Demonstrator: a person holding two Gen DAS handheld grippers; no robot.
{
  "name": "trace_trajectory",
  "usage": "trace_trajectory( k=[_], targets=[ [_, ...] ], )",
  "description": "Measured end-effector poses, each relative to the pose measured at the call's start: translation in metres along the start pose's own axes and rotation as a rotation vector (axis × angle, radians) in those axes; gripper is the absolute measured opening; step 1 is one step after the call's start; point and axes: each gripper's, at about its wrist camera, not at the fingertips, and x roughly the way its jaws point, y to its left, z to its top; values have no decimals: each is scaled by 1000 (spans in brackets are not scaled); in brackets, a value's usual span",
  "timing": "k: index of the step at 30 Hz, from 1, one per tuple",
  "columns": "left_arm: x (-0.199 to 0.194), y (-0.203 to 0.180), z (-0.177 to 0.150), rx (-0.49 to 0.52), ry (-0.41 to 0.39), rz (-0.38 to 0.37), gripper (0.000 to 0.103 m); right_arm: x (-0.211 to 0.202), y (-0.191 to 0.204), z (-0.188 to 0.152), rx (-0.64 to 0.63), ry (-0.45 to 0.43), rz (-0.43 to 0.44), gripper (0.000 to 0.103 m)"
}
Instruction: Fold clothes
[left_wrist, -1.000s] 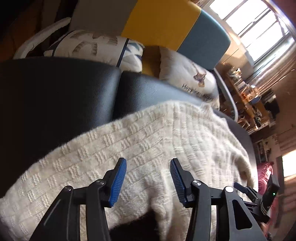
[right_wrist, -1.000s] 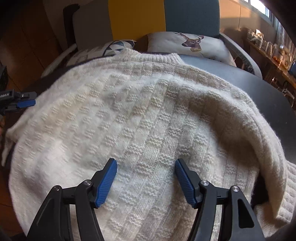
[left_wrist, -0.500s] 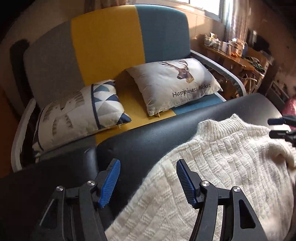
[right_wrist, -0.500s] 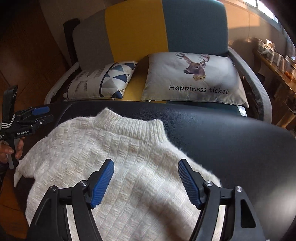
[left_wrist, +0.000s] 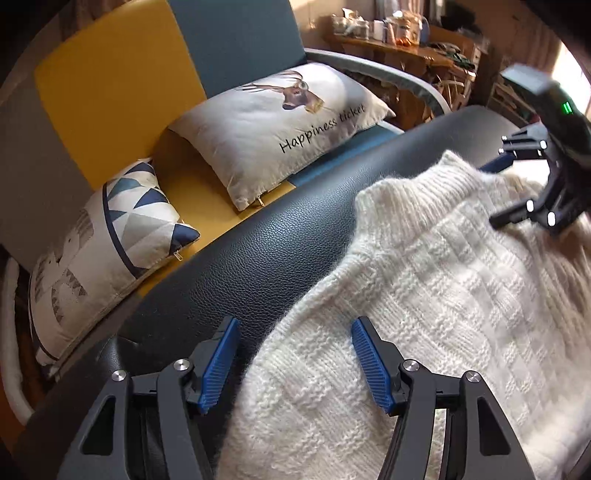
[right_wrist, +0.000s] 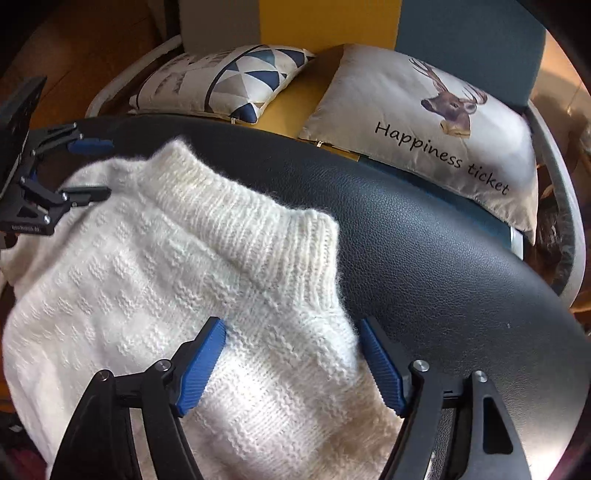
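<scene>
A cream knitted sweater (right_wrist: 155, 280), fluffy, with a ribbed collar and a basket-weave pattern, lies spread on the black leather-look counter (right_wrist: 424, 229), collar toward the sofa. The left tongs (left_wrist: 291, 358) stand wide open over its shoulder edge, gripping nothing; the right tongs (right_wrist: 291, 358) gape just as wide beside the collar, also empty. Behind, a deer cushion (right_wrist: 424, 122) reads "Happiness ticket", next to a triangle-patterned cushion (right_wrist: 221, 81) on the yellow-and-teal sofa (left_wrist: 110, 85)
</scene>
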Motion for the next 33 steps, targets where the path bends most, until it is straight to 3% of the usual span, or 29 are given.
trace_trajectory(
  k=[3, 4, 5, 6, 7, 8, 9, 15, 19, 21, 22, 25, 28, 30, 33],
  targets=[
    [-3, 2, -8, -79, -24, 0, 65, -4, 5, -2, 6, -15, -42, 68],
    [-4, 0, -10, -94, -32, 5, 63, -7, 9, -3, 2, -30, -56, 46],
    [-6, -1, -12, -108, -40, 10, 54, -11, 16, -3, -19, -48, -80, 25],
    [-8, -5, -14, -114, -49, 13, 49, -13, 23, -3, -42, -57, -111, 19],
    [-11, -8, -15, -118, -57, 15, 38, -15, 30, -2, -66, -67, -143, 15],
    [-15, -12, -16, -119, -75, 30, 29, -17, 36, -2, -87, -77, -170, 14],
    [-19, -15, -16, -118, -96, 48, 27, -20, 40, -1, -102, -88, -194, 14],
    [-31, -15, -14, -152, -187, 148, 21, -37, 43, 8, -99, -204, -323, 12],
    [-9, -3, -10, -170, -110, 219, 20, -23, 45, 11, -135, -229, -483, 8],
    [-4, 4, -10, -188, -107, 213, 22, -9, 40, 9, -139, -201, -576, 7],
    [-3, 7, -9, -198, -98, 203, 23, 1, 30, 8, -113, -171, -574, 6],
    [-4, 13, -7, -209, -84, 202, 33, 5, 11, 5, -50, -214, -549, 8],
    [-17, 23, -12, -289, -90, 138, 33, -2, 7, 5, -16, -202, -551, 20],
    [-37, 31, -24, -372, -117, 83, 33, -16, 8, 4, 32, -199, -492, 20],
    [-75, 41, -53, -498, -168, -10, 37, -48, 35, -10, 54, -276, -380, 26]
  ],
)
